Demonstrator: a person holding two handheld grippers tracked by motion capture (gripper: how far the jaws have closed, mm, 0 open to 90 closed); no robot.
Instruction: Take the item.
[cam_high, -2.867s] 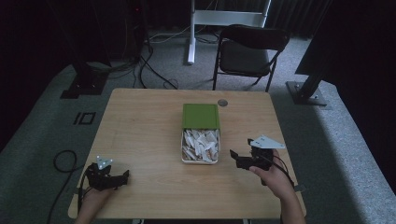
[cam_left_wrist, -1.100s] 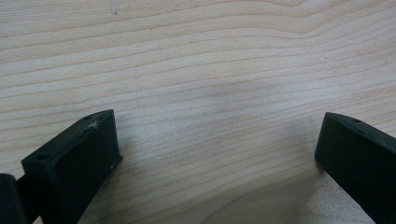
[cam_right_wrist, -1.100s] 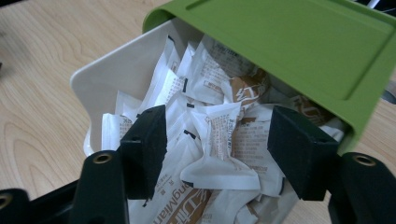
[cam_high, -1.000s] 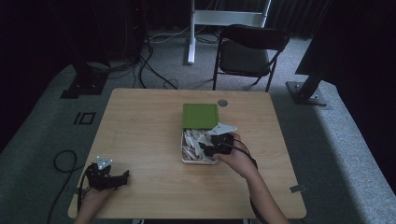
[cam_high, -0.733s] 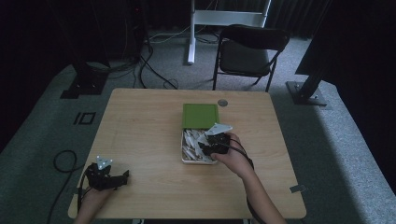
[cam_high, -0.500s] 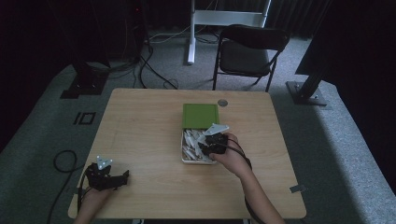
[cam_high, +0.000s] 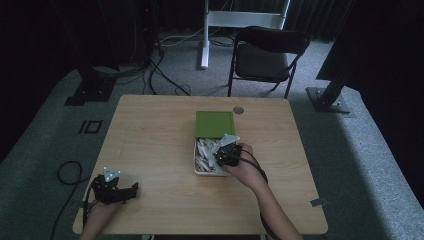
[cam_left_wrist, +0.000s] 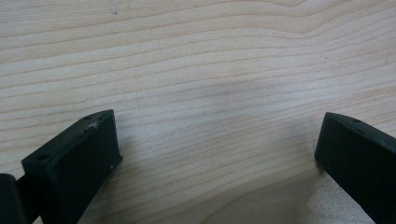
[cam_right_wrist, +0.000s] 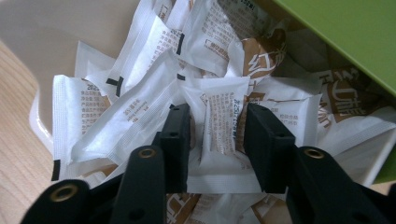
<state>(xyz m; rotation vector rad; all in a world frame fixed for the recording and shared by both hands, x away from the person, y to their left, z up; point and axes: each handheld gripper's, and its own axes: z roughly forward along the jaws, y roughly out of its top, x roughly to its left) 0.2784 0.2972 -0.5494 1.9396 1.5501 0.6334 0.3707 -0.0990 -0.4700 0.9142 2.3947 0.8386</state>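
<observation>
A shallow white box (cam_high: 197, 169) full of white and brown sachets sits mid-table, with its green lid (cam_high: 215, 124) lying just behind it. My right gripper (cam_high: 220, 158) reaches down into the box from the right. In the right gripper view its jaws have just been closing, and my right gripper (cam_right_wrist: 217, 114) now pinches one white printed sachet (cam_right_wrist: 219, 128) by its two long sides. Loose sachets (cam_right_wrist: 126, 121) lie all around it, and the green lid (cam_right_wrist: 345, 37) fills the upper right corner. My left gripper (cam_high: 131, 189) rests open at the table's near left corner, and in its own view the left gripper (cam_left_wrist: 219, 121) has bare wood between its jaws.
A small round grey disc (cam_high: 238, 110) lies near the table's far edge (cam_high: 200, 96). A black folding chair (cam_high: 267, 50) stands behind the table, and cables (cam_high: 165, 75) run over the grey floor. A white stand (cam_high: 206, 30) rises at the back.
My right gripper came in from the table's right side to the box, sank among the sachets, and its jaws narrowed onto one. The left gripper stayed put.
</observation>
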